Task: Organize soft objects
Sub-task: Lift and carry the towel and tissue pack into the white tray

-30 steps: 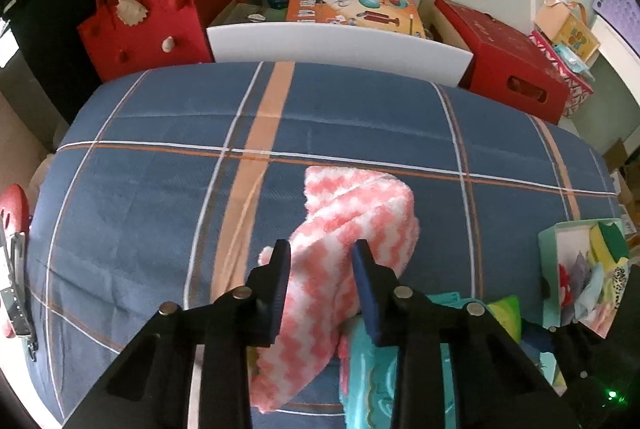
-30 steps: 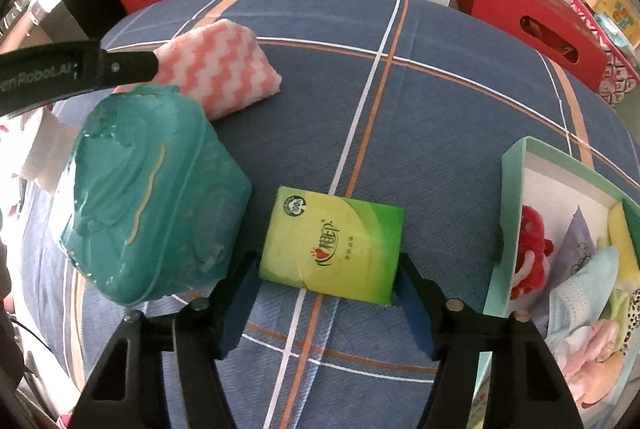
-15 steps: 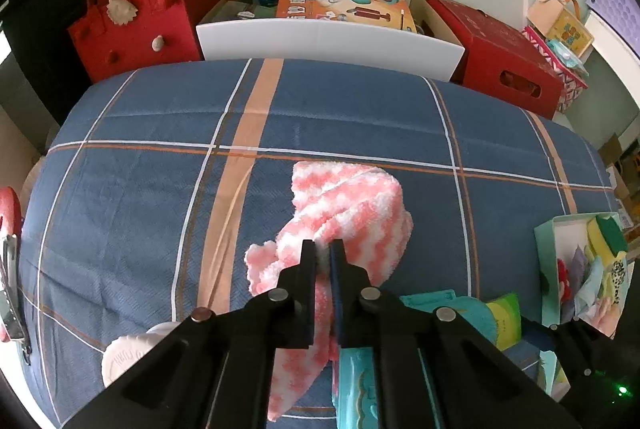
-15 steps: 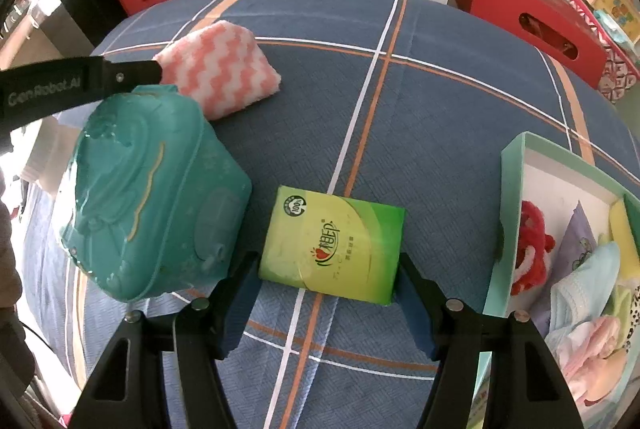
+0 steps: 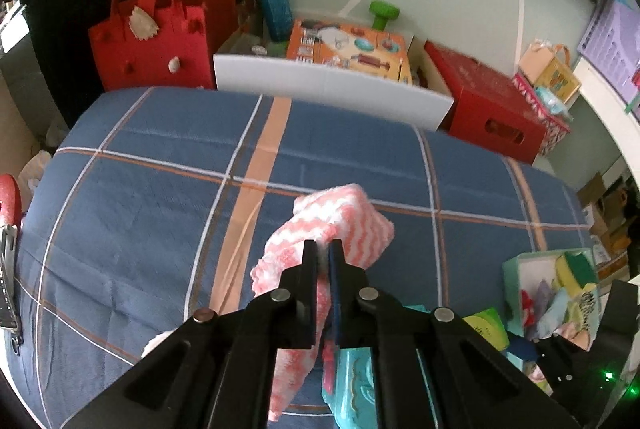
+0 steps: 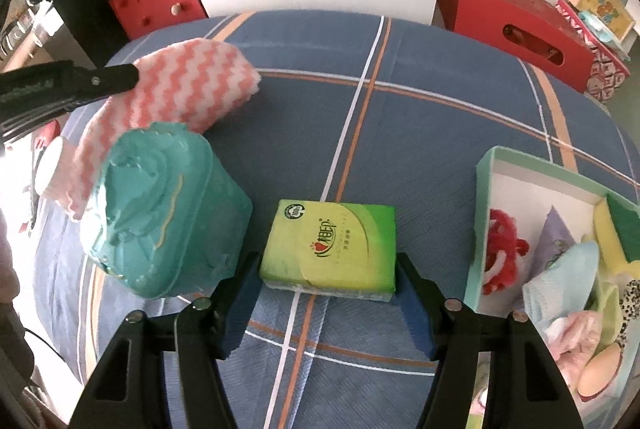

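left wrist view: the left gripper (image 5: 323,261) is clenched on the pink and white cloth (image 5: 340,221). its two fingers are pressed almost together, with a thin fold of the cloth between them. the rest of the cloth hangs down on both sides of the fingers, above the blue checked tablecloth (image 5: 140,197). at the far right stands the mint green box (image 5: 516,293) with soft things inside. behind the table are a red felt bag (image 5: 156,45), a white bin (image 5: 332,89) and a red crate (image 5: 488,105).

right wrist view: the right gripper (image 6: 328,289) is released, its fingers wide apart on the two sides of a green tissue pack (image 6: 332,245), which lies flat on the tablecloth (image 6: 420,117). i cannot tell if the pads touch the pack. just left of the pack stands a teal wipes pack (image 6: 160,209). behind it the pink and white cloth (image 6: 192,85) is held at its left end by the other gripper, its lower part blurred. the mint green box (image 6: 484,229) is at the right, with a red knitted thing (image 6: 502,245) and sponges inside.
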Motion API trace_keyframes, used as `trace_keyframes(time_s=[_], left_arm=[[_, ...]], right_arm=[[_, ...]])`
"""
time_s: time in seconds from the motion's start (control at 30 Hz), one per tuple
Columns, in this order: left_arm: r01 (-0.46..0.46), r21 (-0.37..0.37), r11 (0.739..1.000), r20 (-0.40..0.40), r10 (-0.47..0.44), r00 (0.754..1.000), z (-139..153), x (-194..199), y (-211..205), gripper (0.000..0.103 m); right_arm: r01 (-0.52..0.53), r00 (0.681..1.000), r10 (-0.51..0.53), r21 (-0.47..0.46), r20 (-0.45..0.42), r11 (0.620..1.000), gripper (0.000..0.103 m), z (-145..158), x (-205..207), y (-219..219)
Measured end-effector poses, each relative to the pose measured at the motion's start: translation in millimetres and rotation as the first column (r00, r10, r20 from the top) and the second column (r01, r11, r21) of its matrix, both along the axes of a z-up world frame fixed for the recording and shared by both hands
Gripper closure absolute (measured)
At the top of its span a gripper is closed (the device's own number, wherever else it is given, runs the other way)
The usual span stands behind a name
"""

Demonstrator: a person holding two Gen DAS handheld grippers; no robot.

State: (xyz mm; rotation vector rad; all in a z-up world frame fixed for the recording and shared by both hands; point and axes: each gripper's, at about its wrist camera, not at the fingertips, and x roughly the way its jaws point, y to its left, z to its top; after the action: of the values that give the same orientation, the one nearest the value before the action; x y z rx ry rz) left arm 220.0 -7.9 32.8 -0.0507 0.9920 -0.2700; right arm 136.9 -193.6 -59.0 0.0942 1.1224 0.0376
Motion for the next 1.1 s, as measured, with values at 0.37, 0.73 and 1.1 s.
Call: trace_keyframes(time_s=[0.37,0.73,1.1], left_arm=[[-0.007,-0.064,0.998,0.136,0.015,0.991,47,-19,14,0.098],[0.028,-0.106,0.994,0.246,-0.001,0.969,87,-46,13,0.098],[0.126,-0.076,0.989,0.268,-0.101,0.958,94,-65,-36,0.098]], right_arm=[[0.042,0.994,-0.043,0.006,0.102,0.999,0.035,36,-20,-5],[0.097,0.978,-0.098,0.014,0.184,0.995,0.035,65,-37,-26],[0.252,0.942,-0.248,0.012,0.225,0.968,0.035,81,-60,-83]])
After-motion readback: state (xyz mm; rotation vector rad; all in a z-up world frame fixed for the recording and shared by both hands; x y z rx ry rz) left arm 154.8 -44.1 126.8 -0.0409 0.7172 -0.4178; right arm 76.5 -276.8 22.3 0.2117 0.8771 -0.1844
